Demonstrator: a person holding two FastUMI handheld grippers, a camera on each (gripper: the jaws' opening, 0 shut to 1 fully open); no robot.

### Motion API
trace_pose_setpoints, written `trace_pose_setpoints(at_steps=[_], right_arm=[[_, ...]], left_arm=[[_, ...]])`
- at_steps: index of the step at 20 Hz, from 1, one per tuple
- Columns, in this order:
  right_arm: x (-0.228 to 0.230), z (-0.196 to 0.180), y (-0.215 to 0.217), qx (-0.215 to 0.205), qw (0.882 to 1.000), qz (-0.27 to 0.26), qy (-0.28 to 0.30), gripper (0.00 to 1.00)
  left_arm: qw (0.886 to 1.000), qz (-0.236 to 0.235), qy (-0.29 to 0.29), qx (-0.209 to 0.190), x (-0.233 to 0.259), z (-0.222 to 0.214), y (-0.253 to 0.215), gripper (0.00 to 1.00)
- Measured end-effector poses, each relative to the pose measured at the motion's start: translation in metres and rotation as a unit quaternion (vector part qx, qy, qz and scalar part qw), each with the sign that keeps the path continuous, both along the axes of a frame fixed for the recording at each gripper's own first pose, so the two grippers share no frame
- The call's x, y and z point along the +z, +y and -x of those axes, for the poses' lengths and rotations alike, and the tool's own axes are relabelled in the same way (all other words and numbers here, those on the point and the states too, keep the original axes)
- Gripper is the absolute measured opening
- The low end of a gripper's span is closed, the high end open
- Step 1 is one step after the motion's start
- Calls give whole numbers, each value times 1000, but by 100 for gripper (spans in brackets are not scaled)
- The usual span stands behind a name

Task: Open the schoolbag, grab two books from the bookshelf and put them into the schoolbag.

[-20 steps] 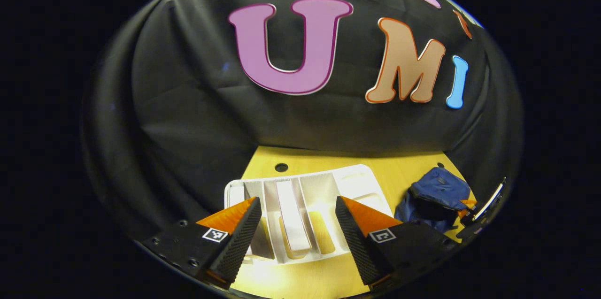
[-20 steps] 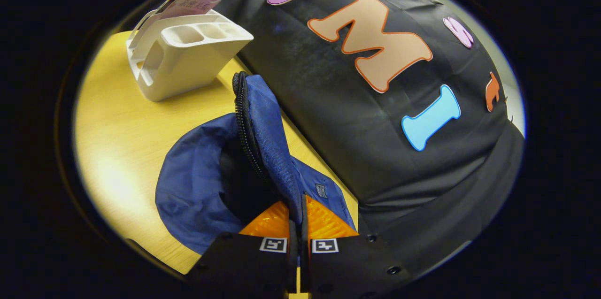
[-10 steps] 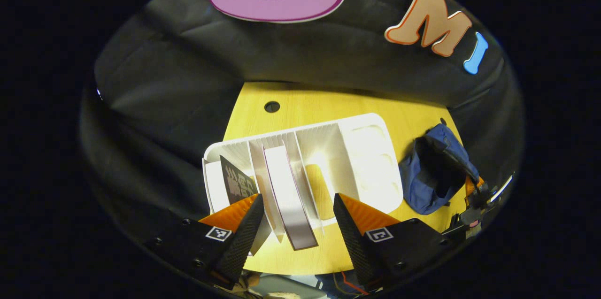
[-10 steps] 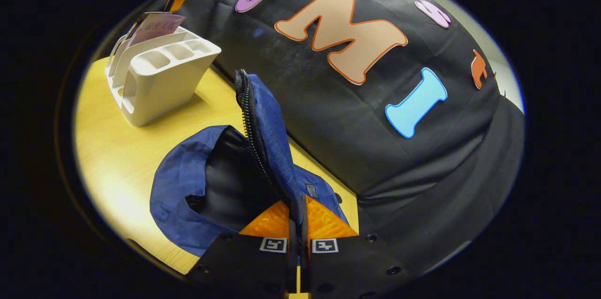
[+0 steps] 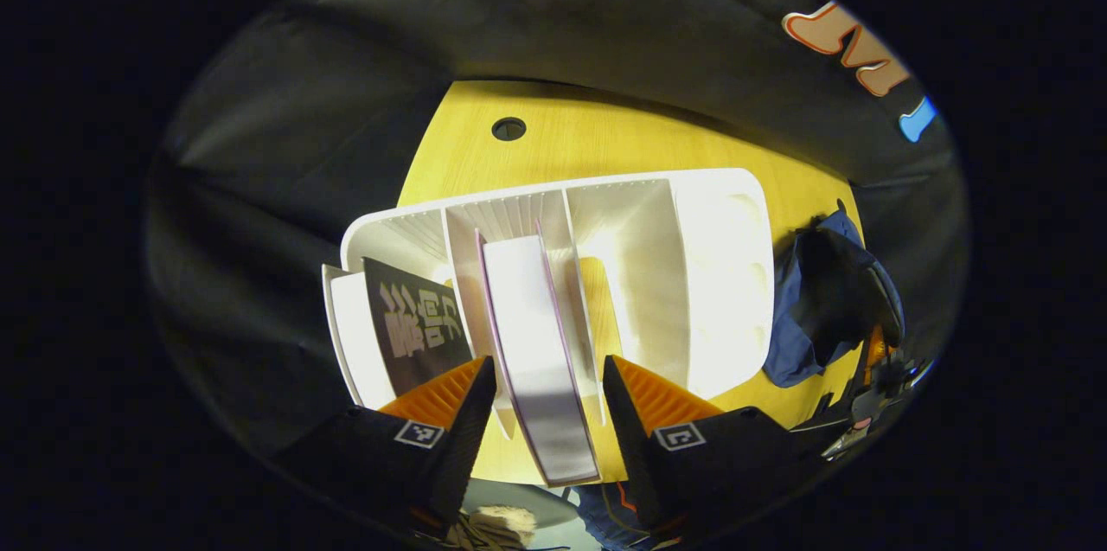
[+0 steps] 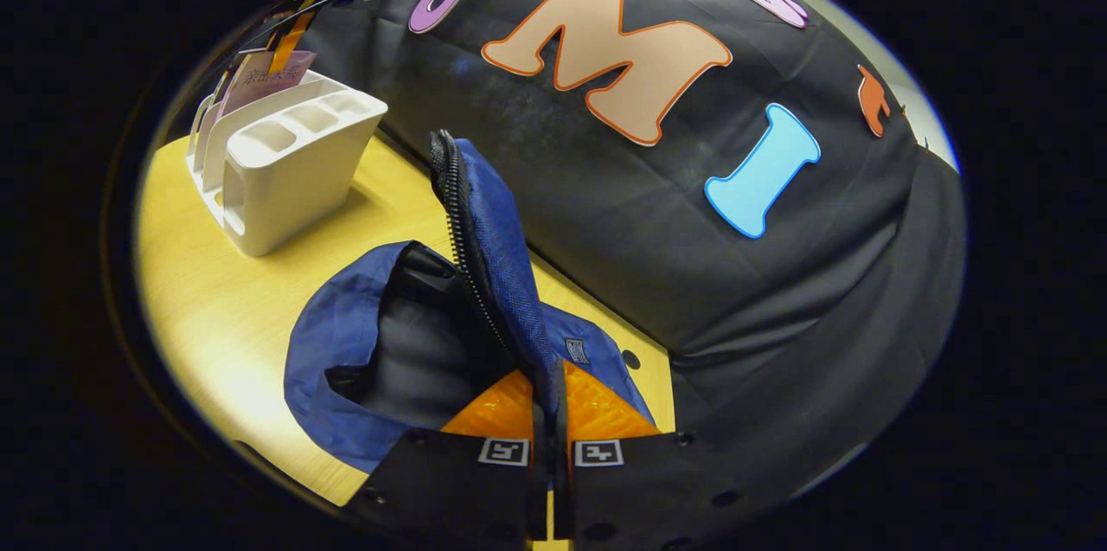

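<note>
Table (image 5: pixel 605 136): yellow wood, carrying all items below.

Bookshelf (image 5: pixel 718 274): white divided rack standing on the table; its slots run front to back in the left gripper view. A pale book with purple-edged covers (image 5: pixel 536 343) stands on edge in a middle slot, long axis running toward the camera, its near end sticking out past the shelf front. A black-covered book (image 5: pixel 415 326) leans in the slot left of it. The small cups at the shelf's right end hold nothing visible.

Schoolbag (image 6: pixel 363 343): blue, lying to the right of the bookshelf, mouth open and facing the shelf, dark lining exposed. Its zippered flap (image 6: pixel 484 248) is held upright.

Right gripper (image 6: pixel 551 413): below the flap, both fingers pinched together on the flap's edge.

Left gripper (image 5: pixel 547 413): above the bookshelf front, jaws apart, one finger on each side of the pale book's near end, contact not discernible
</note>
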State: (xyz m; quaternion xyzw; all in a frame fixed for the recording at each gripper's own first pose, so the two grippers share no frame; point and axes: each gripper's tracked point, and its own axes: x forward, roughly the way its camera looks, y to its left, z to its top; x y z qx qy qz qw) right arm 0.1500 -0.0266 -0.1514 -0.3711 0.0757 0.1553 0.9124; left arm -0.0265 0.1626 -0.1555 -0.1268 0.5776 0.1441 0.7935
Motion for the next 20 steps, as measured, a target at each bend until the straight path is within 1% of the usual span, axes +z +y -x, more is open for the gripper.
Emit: trace_pose_setpoints(at_steps=[3,4,5,6,9,10,12,13,16,17,20], right_arm=[[0,0,0,0,1000,0,2,7],[0,0,0,0,1000,0,2,5],[1,1,0,0,1000,0,3,7],[1,1,1,0,1000,0,3,5],[0,2,1,-1,1000,-1,2,7],[1,1,1,-1,1000,-2,3,5],[1,1,1,-1,1000,-2,4,7],[0,2,1,-1,1000,-1,4,5],[1,3,1,0,1000,1,2,7],[1,3,1,0,1000,1,2,5],[1,4,0,0,1000,-1,2,7]], left_arm=[[1000,4,15,6,-8,-3,1,58],[1000,4,19,7,-9,-4,2,57],[1000,4,24,10,-13,-4,4,53],[999,3,29,16,-15,-4,5,47],[998,11,53,30,-20,0,5,39],[998,9,55,32,-20,1,7,39],[997,12,67,39,-19,6,6,37],[996,17,74,41,-19,9,4,35],[997,17,61,50,-14,9,4,33],[997,16,57,51,-11,10,5,32],[997,17,55,47,3,18,0,31]])
